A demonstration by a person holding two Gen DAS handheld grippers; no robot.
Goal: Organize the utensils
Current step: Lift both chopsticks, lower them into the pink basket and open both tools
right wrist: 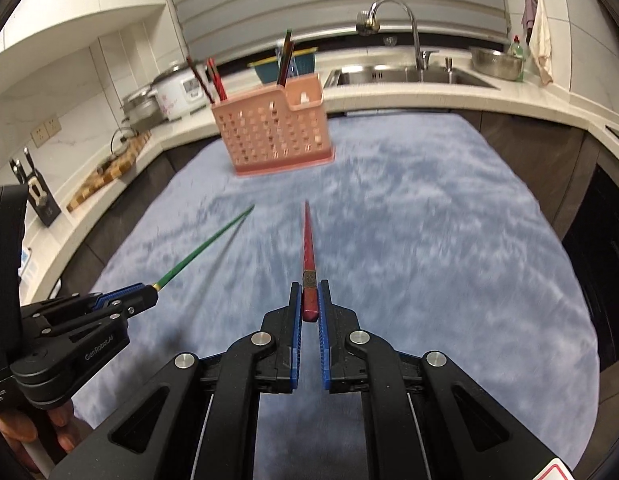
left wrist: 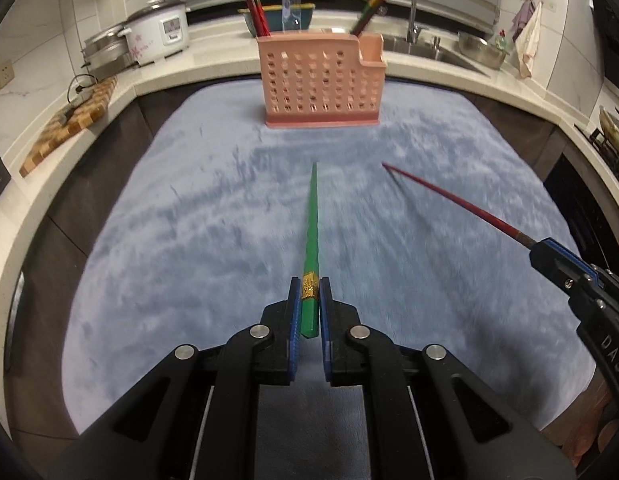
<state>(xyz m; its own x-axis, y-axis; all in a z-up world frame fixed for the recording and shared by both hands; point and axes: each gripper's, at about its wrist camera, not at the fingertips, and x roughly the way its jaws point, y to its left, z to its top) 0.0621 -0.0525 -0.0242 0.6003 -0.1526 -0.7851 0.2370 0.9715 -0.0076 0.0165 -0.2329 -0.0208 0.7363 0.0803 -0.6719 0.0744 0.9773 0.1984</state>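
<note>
My left gripper (left wrist: 310, 286) is shut on a green chopstick (left wrist: 312, 224) near its thick end, and the tip points toward the pink perforated utensil holder (left wrist: 321, 82). My right gripper (right wrist: 310, 290) is shut on a red chopstick (right wrist: 308, 240), also aimed forward. Both chopsticks hang above the blue-grey mat (left wrist: 213, 224). In the left wrist view the red chopstick (left wrist: 453, 204) and right gripper (left wrist: 549, 254) show at the right. The right wrist view has the green chopstick (right wrist: 205, 246) and left gripper (right wrist: 139, 296) at the left. Several chopsticks (left wrist: 255, 10) stand in the holder (right wrist: 269, 128).
A counter runs around the mat, with a rice cooker (left wrist: 159, 32), a checkered cutting board (left wrist: 69, 120), a sink with a faucet (right wrist: 405, 40) and a steel bowl (right wrist: 495, 62). A knife block (right wrist: 37, 196) stands at the left. A stove pan (left wrist: 613, 130) sits at the right.
</note>
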